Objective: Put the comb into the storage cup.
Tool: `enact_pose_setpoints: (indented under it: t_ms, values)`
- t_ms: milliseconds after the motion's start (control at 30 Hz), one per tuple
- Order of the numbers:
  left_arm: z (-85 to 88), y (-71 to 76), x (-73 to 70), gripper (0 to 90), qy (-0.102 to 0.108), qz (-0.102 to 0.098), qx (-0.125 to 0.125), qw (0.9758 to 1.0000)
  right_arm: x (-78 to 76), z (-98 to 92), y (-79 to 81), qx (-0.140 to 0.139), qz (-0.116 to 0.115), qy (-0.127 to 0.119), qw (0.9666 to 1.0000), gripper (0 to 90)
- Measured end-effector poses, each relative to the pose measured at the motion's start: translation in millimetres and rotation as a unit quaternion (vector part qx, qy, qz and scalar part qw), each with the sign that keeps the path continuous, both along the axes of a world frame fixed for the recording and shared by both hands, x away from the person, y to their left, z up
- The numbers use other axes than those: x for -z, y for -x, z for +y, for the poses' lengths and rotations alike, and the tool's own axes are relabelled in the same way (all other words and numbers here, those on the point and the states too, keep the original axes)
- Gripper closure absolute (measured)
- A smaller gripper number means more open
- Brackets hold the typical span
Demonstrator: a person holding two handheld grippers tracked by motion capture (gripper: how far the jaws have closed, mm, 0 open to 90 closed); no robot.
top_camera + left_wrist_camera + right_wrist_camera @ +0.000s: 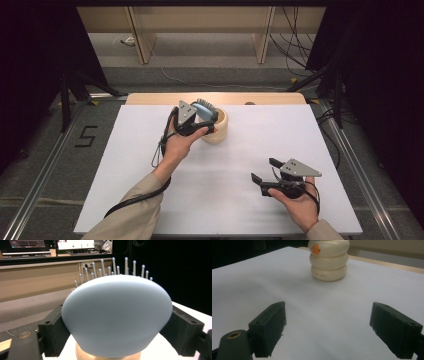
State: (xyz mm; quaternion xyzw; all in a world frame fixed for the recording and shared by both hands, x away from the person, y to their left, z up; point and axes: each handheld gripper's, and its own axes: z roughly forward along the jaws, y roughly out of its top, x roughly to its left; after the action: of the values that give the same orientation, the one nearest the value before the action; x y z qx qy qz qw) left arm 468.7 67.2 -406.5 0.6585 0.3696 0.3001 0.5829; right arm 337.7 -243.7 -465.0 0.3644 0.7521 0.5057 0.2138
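one brush going into the holder, far side of the white table (150,200).
my left gripper (197,125) pinches the pale blue bristled hairbrush (116,315) over the cream ringed plastic cup (328,260); right gripper (264,175) rests spread, near right. next, i judge: lower, then let go.

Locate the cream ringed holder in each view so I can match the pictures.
High view: cream holder at the table's far middle, beside the left gripper.
Left gripper view: its rim at the bottom edge, under the blue brush.
Right gripper view: top centre.
Shared landmark: white tabletop.
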Motion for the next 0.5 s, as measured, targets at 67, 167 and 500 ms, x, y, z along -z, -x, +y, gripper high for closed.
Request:
enact_pose_setpoints:
  t_ms: [67, 167, 500]
  values:
    - [0.6, 0.1, 0.3, 15.4, 0.000, -0.001, 0.000, 1.0000, 0.3, 0.0, -0.1, 0.000, 0.000, 0.000, 1.0000, 14.6]
    - [1.6, -0.1, -0.2, 14.4, 0.000, -0.003, -0.002, 1.0000, 0.3, 0.3, 0.0, 0.000, 0.001, 0.001, 1.0000, 14.6]
    - [5.1, 3.4, -1.4, 6.1, -0.005, -0.005, 0.004, 1.0000, 0.3, 0.2, 0.0, 0.000, 0.002, 0.001, 1.0000, 14.6]
